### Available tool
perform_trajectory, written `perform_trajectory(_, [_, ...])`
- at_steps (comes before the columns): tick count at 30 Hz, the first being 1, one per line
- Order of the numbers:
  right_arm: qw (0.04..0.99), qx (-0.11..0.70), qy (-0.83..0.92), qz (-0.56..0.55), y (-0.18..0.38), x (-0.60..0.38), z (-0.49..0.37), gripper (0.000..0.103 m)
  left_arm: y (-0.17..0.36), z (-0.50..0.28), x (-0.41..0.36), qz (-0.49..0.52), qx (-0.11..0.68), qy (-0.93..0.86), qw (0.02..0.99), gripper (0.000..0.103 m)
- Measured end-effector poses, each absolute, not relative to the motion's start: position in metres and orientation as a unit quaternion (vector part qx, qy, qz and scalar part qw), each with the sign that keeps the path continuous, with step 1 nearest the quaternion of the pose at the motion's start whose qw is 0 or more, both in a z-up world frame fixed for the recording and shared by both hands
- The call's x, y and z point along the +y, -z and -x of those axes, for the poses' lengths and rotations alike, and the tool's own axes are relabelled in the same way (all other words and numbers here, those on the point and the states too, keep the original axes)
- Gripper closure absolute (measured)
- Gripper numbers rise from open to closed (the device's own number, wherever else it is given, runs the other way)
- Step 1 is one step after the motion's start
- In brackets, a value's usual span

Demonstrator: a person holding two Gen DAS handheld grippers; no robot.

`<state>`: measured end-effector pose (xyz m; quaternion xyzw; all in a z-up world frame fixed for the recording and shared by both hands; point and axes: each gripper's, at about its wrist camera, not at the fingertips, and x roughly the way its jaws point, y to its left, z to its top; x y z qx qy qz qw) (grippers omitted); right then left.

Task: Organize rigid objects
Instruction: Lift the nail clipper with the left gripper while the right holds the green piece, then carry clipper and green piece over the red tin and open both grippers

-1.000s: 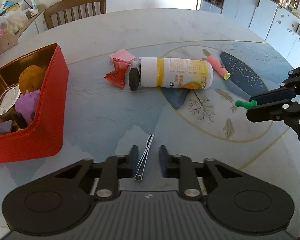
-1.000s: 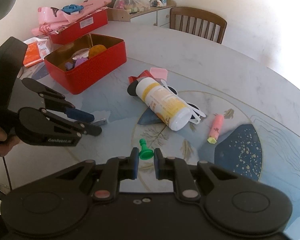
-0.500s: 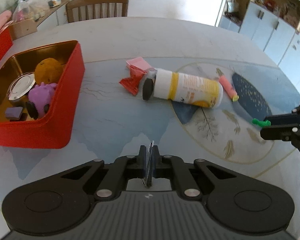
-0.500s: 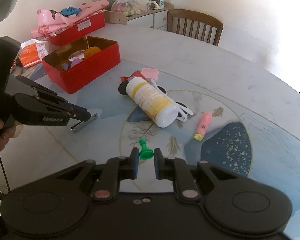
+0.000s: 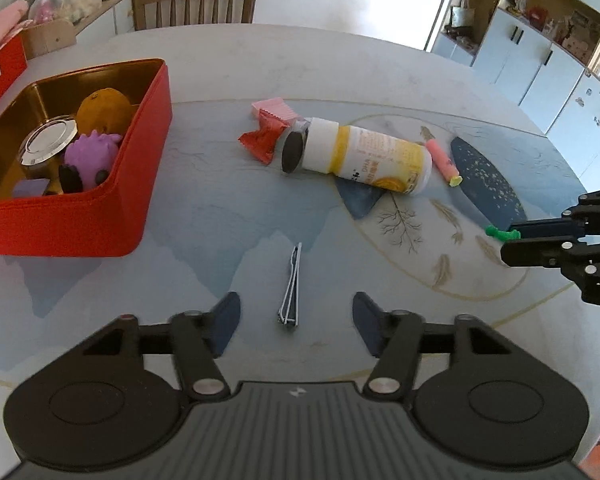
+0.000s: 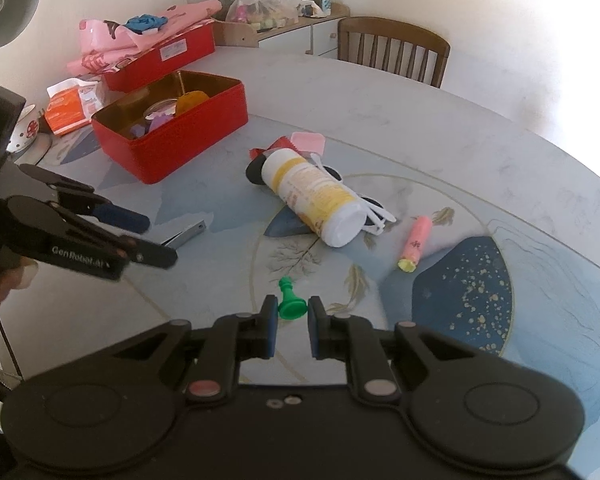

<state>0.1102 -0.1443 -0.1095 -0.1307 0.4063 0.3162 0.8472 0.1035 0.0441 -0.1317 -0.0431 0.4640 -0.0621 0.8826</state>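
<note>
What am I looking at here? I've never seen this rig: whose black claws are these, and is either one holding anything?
There is no robot arm: a person holds one gripper in each hand, each with its own fisheye camera. In the left wrist view, the left gripper is open, with a metal nail clipper lying on the table between its fingers. In the right wrist view, the right gripper is closed on a green chess pawn. A red tin, a yellow-and-white bottle and a pink tube also lie there.

A wooden chair [image 5: 194, 4] stands behind the table; white cabinets [image 5: 540, 64] and a cluttered, blurry sideboard [image 6: 276, 12] line the walls.
</note>
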Motion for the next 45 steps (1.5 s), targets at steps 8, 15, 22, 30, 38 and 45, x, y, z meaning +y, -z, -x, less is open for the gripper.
perform_trajectory(8, [0.846, 0.407, -0.316, 0.133, 0.11, -0.141, -0.108, 0.089, 0.142, -0.106, 0.042, 0.022, 0.468, 0.043, 0.883, 0.08])
perform_trajectory(15, [0.845, 0.41, -0.315, 0.139, 0.112, -0.136, -0.107, 0.089, 0.144, -0.102, 0.028, -0.024, 0.456, 0.036, 0.889, 0.092])
perform_trajectory(22, [0.847, 0.403, -0.316, 0.139, 0.108, -0.132, -0.11, 0.089, 0.128, -0.114, 0.061, 0.069, 0.46, 0.018, 0.885, 0.092])
perform_trajectory(30, [0.854, 0.386, -0.321, 0.136, 0.096, -0.117, -0.117, 0.089, 0.096, -0.119, 0.083, 0.073, 0.432, 0.017, 0.899, 0.092])
perform_trajectory(38, [0.857, 0.368, -0.333, 0.135, 0.082, -0.091, -0.125, 0.089, 0.068, -0.123, 0.112, 0.102, 0.416, 0.019, 0.903, 0.092])
perform_trajectory(45, [0.861, 0.347, -0.346, 0.132, 0.063, -0.054, -0.142, 0.089, 0.036, -0.132, 0.147, 0.121, 0.389, 0.016, 0.913, 0.092])
